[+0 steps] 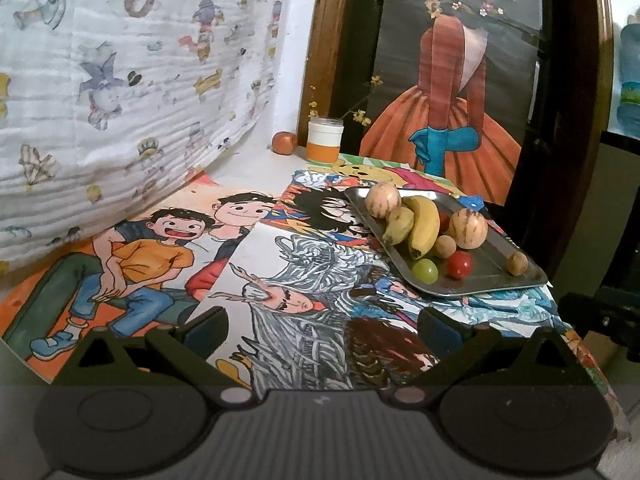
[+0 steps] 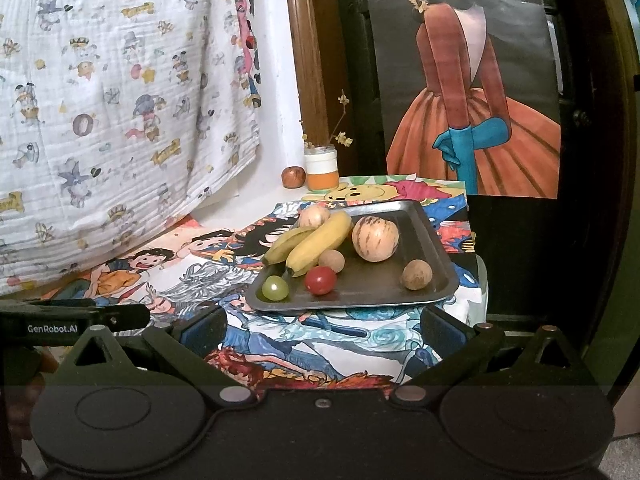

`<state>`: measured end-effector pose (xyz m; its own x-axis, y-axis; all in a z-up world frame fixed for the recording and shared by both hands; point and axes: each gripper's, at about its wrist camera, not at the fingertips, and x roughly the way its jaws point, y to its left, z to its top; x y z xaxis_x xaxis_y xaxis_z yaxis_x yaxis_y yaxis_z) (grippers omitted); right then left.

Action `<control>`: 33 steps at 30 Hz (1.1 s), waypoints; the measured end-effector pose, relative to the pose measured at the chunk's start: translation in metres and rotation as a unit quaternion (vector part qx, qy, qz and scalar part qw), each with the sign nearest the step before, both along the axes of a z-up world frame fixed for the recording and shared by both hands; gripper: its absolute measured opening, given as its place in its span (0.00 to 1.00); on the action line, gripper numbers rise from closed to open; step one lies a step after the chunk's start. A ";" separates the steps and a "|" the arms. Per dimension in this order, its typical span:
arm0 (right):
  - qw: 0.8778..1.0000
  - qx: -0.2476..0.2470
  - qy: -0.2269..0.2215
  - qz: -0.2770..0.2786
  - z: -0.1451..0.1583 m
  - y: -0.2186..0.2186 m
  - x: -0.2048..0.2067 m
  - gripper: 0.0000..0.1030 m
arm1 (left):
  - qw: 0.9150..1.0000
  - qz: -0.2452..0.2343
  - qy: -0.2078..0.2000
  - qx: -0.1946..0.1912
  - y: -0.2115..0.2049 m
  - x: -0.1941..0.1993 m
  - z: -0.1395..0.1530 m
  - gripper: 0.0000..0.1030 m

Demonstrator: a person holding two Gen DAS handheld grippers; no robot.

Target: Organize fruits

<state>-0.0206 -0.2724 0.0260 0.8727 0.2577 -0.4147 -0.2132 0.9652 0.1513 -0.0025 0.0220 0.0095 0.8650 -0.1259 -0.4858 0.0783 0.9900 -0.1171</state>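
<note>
Two grippers are yours here, and both hang spread wide with nothing between the fingers: your left gripper point(image 1: 322, 330) over the drawings short of the tray point(image 1: 494, 276), your right gripper point(image 2: 324, 330) just short of the tray's point(image 2: 430, 236) near edge. Take the tray as your landmark; it sits on the counter point(image 2: 474, 280), which is covered in coloured cartoon drawings. Inside it, two bananas point(image 2: 316, 242) lie together across the left half, stems toward the near left corner. Beside those stems, at the near left corner, rests a green grape point(image 2: 275, 288), and just right of it a red tomato point(image 2: 320, 280). Behind the tomato, touching the bananas, is a small brown fruit point(image 2: 331, 261); a second brown one point(image 2: 417, 275) sits alone by the tray's right rim. One striped pale melon point(image 2: 375, 238) stands in the middle, right of the bananas, and another striped melon point(image 2: 314, 216) peeks out behind them at the far left rim. Beyond the tray, at the counter's back edge, stands a white-and-orange jar point(image 2: 321, 170) with dried sprigs, and a reddish fruit point(image 2: 293, 177) lies just left of it. In your right wrist view the left gripper's black body shows at the left, well apart from the tray.
</note>
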 end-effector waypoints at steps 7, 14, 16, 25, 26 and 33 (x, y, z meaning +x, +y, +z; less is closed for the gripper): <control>1.000 0.002 0.004 -0.002 -0.004 0.000 -0.001 0.99 | 1.000 -0.001 -0.001 0.000 0.000 -0.001 0.000 1.00; 1.000 0.002 0.004 -0.003 -0.003 0.001 0.000 1.00 | 1.000 -0.001 -0.001 0.000 0.000 -0.001 0.001 1.00; 1.000 0.001 0.004 -0.003 -0.004 0.001 0.000 1.00 | 1.000 -0.001 -0.001 0.001 0.000 -0.001 0.001 1.00; 1.000 0.001 0.004 -0.003 -0.003 0.000 0.000 1.00 | 1.000 -0.001 -0.001 0.000 0.000 -0.002 0.001 1.00; 1.000 0.001 0.004 -0.003 -0.004 0.001 -0.001 1.00 | 1.000 -0.001 -0.001 0.000 0.000 -0.002 0.001 1.00; 1.000 0.001 0.004 -0.002 -0.004 0.000 -0.001 0.99 | 1.000 -0.001 -0.001 0.000 -0.001 -0.002 0.001 1.00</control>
<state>-0.0212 -0.2721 0.0225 0.8703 0.2549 -0.4214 -0.2074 0.9658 0.1557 -0.0049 0.0214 0.0103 0.8660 -0.1273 -0.4836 0.0804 0.9899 -0.1168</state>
